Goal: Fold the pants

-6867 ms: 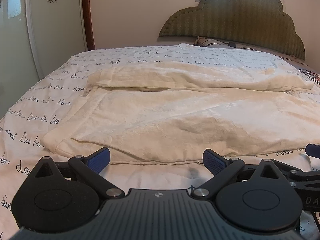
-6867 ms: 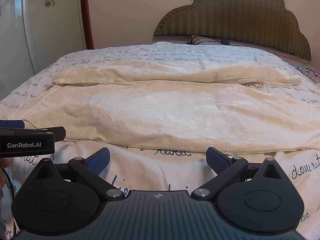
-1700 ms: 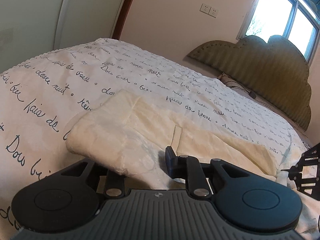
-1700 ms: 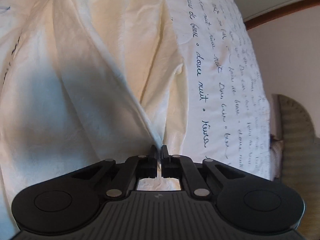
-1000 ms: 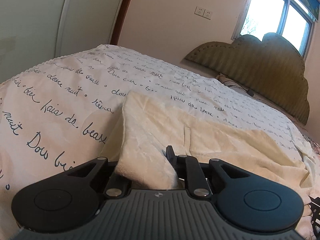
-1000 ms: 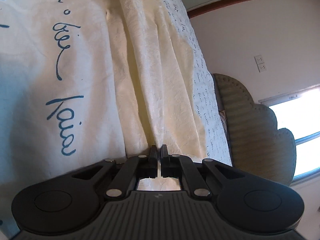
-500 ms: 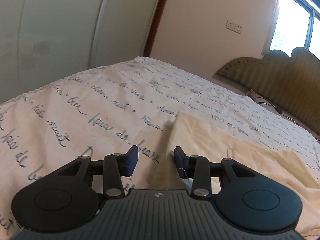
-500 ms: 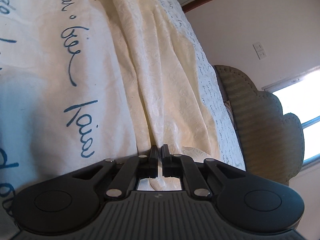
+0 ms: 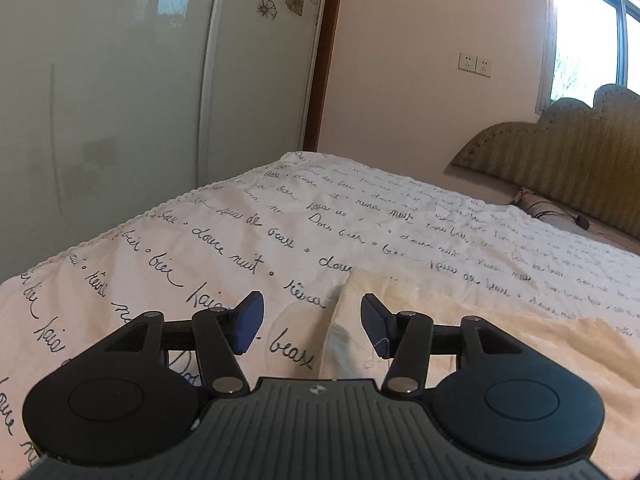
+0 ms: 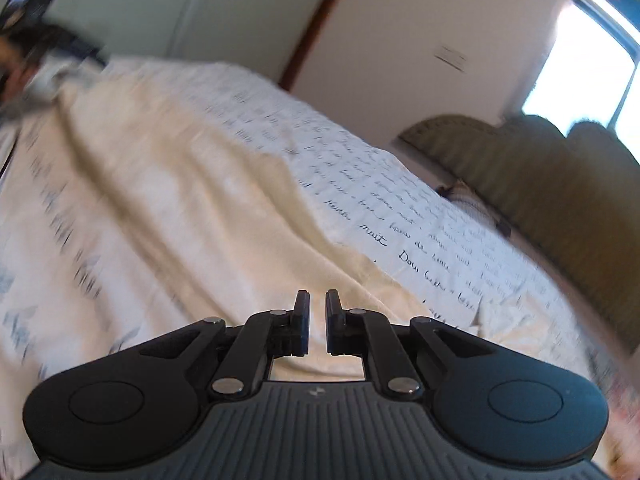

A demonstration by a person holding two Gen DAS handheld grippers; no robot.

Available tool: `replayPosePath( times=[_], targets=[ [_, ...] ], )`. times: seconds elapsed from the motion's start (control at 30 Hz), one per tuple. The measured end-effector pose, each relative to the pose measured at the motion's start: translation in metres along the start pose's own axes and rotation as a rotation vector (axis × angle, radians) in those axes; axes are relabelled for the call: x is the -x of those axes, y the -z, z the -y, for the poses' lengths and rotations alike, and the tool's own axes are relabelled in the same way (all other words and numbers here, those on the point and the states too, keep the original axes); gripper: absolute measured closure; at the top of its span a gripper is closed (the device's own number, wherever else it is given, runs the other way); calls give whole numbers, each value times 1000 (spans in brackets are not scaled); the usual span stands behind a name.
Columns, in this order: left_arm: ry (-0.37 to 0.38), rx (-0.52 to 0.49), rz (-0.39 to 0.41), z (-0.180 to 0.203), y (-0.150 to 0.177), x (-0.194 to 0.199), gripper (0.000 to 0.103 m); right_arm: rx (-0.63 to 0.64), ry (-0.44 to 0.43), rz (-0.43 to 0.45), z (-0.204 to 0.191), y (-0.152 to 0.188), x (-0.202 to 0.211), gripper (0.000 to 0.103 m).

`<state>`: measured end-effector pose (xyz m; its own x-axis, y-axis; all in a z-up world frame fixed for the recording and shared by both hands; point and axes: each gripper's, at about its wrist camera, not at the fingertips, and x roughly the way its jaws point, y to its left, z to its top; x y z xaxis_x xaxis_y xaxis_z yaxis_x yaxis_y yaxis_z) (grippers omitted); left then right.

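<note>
1. Pants (image 9: 460, 320): cream, lying flat on the bedspread (image 9: 240, 240), which is white w/ black script. I take the pants as my landmark.
2. Left gripper (image 9: 312, 326): jaws opening, pads apart. It hangs over the near corner of the pants; the corner edge sits in the gap nearer the right pad, and I see no pad pressing on it. A loose thread hangs by that right pad.
3. Right gripper (image 10: 316, 322): fingers nearly pressed together, thin slit between them, nothing pinched in the slit that I can see. Pants spread out beyond and under it. View is motion-blurred.
4. Headboard (image 9: 568, 152): olive, scalloped, at the far end of the bed beyond the pants.
5. Wardrobe (image 9: 120, 80): pale sliding doors w/ flower stickers, left of the pants, past the bed edge.
</note>
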<state>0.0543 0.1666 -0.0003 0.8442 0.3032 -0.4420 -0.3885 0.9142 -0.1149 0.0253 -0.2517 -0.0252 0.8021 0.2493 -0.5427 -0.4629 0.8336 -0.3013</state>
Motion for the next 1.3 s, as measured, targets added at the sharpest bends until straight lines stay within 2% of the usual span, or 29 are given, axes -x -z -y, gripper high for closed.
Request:
replayPosePath(
  times=[0.07, 0.1, 0.13, 0.17, 0.2, 0.27, 0.33, 0.37, 0.4, 0.43, 0.5, 0.53, 0.6, 0.7, 0.73, 0.8, 0.87, 0.9, 0.93, 1.0, 1.1, 1.13, 1.2, 1.23, 1.27, 1.3],
  targets=[
    [-25, -39, 61, 9, -3, 10, 41, -53, -25, -84, 3, 8, -24, 95],
    [-54, -79, 98, 13, -6, 14, 33, -68, -42, -154, 3, 15, -35, 95],
    [-80, -105, 121, 15, -8, 17, 28, -70, -54, -181, -2, 21, -36, 96],
    [-107, -114, 138, 16, -9, 18, 23, -57, -54, -170, -3, 22, -29, 96],
    [-105, -105, 140, 15, -12, 19, 23, -64, -65, -169, -2, 21, -22, 96],
    [-53, -70, 127, 18, -17, 21, 23, -148, -91, -124, 14, 20, -7, 95],
    [-55, -45, 140, 24, -20, 22, 22, -262, -39, -73, 32, 28, -1, 95],
    [-84, -49, 156, 27, -20, 23, 21, -289, 13, -84, 39, 32, 0, 95],
    [-103, -66, 160, 27, -19, 21, 14, -297, 56, -107, 43, 36, -1, 95],
    [-94, -104, 135, 26, -20, 17, 8, -291, 61, -142, 45, 42, -4, 95],
    [4, -226, -6, 21, -20, 4, 9, -258, 34, -178, 41, 54, -6, 94],
    [39, -273, -58, 14, -18, 0, 10, -242, 47, -156, 37, 55, -2, 94],
    [76, -360, -114, -3, -13, -2, 9, -247, 66, -101, 36, 52, 6, 94],
    [90, -402, -162, -37, -9, 5, 8, -279, 57, 7, 34, 39, 11, 94],
    [63, -389, -170, -48, -9, 6, 8, -284, 24, 29, 32, 32, 7, 94],
    [-100, -321, -137, -71, -14, 9, 9, -265, -14, 30, 26, 23, -7, 94],
    [-248, -241, -67, -84, -24, 16, 12, -220, -38, -41, 17, 18, -27, 92],
    [-260, -193, -33, -86, -29, 20, 12, -195, -54, -82, 11, 19, -35, 91],
    [-226, -152, -8, -84, -35, 25, 11, -165, -59, -107, 4, 20, -39, 88],
    [-91, -125, 3, -62, -42, 29, 10, -114, -36, -99, -4, 21, -34, 88],
    [137, -215, -7, 5, -38, 28, 10, -184, -41, -77, 5, 25, -19, 88],
    [220, -253, -11, 33, -32, 28, 10, -214, -16, -65, 11, 27, -14, 84],
    [394, -325, -36, 92, -14, 29, 10, -255, 63, -69, 21, 35, -6, 72],
    [471, -357, -58, 121, -5, 28, 10, -269, 87, -82, 26, 39, -3, 59],
    [549, -392, -78, 150, 6, 29, 10, -275, 91, -99, 29, 44, 0, 51],
    [613, -432, -91, 176, 17, 28, 9, -271, 72, -141, 31, 49, 1, 51]
  ],
)
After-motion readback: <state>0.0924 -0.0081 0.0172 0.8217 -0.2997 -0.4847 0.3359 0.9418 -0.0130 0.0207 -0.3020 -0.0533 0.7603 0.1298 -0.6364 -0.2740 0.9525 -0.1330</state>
